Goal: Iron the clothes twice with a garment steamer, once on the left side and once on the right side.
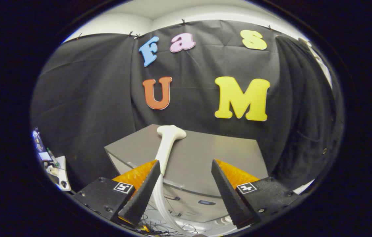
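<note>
A white garment steamer [167, 143] lies on top of a grey box [212, 158], its flat head pointing toward the black cloth wall and its handle running back toward me. Its ribbed white hose [161, 200] drops down past my left finger. My gripper [185, 167] is open, held above and short of the box, with nothing between its fingers. The steamer handle lies just beside the tip of the left finger [149, 184], apart from it. I see no garment.
The grey box stands against the black cloth wall [87, 98] and has a lighter front face [189, 197] below my fingers. Thin dark cables [159, 227] tangle beneath the hose. A cluttered white surface [54, 164] with small items sits low to the left.
</note>
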Motion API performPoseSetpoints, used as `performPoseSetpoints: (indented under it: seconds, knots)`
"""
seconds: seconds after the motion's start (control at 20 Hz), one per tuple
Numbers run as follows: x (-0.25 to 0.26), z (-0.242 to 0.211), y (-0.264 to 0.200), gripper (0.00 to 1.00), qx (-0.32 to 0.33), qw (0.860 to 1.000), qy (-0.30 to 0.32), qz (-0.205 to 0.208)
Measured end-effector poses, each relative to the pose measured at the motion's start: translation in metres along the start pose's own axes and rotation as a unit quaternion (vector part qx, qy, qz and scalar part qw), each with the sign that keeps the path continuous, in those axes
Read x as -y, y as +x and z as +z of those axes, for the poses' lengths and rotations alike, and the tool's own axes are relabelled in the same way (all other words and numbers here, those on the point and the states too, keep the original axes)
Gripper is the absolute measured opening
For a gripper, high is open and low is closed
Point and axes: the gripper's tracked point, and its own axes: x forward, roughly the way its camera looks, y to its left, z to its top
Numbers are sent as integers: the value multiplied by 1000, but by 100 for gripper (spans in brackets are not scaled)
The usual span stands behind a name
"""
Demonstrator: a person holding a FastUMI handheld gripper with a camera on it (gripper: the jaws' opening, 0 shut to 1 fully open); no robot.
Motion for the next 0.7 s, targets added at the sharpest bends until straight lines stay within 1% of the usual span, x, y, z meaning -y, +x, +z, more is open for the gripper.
performPoseSetpoints:
  seconds: [0.2,0.35,0.4,0.5,0.55,0.6,0.7]
  knots:
    - [-26,-5,52,95,-36,999,-4,28]
    - [-35,-7,79,92,-49,998,-15,33]
    - [-37,-10,86,90,-56,998,-15,33]
    - [-39,-13,99,85,-71,997,-4,31]
    - [-43,-17,105,81,-80,996,-1,36]
    - [-45,-21,109,74,-87,995,1,37]
    - [-49,-21,114,67,-87,995,-6,37]
